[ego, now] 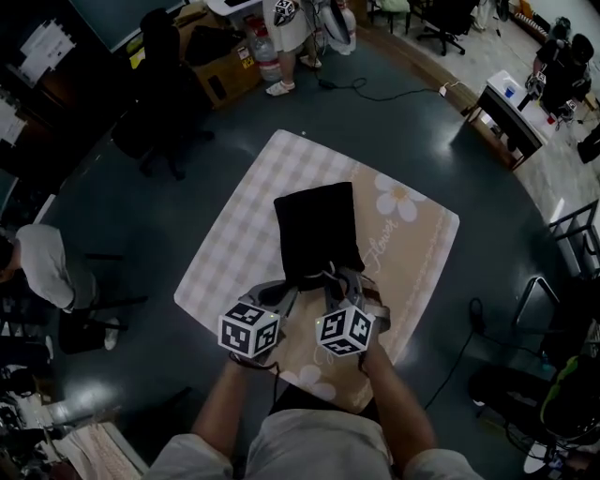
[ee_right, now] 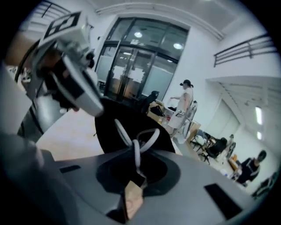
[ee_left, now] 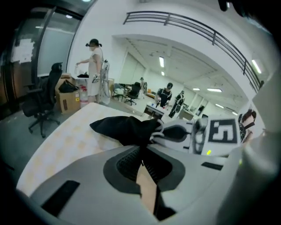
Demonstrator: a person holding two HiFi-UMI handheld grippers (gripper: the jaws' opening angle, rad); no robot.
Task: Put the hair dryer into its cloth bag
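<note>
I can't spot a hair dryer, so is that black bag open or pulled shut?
Looks gathered shut: the bag is bunched at its mouth, where the white cord loops out, pinched by the right hand-held gripper.

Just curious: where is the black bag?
In the head view, the black bag lies centred on the checked mat, its near end at the left gripper and right gripper.

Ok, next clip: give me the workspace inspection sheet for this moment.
Surface: checked mat on dark floor.
Job's things: black cloth bag lies on the mat; hair dryer not visible.
Clutter: nothing seen.
Grippers: left gripper shut on the bag's cloth; right gripper shut on the drawstring.
Cables: black cable on the floor beyond the mat.
Surroundings: office chair, cardboard box, person standing.
</note>
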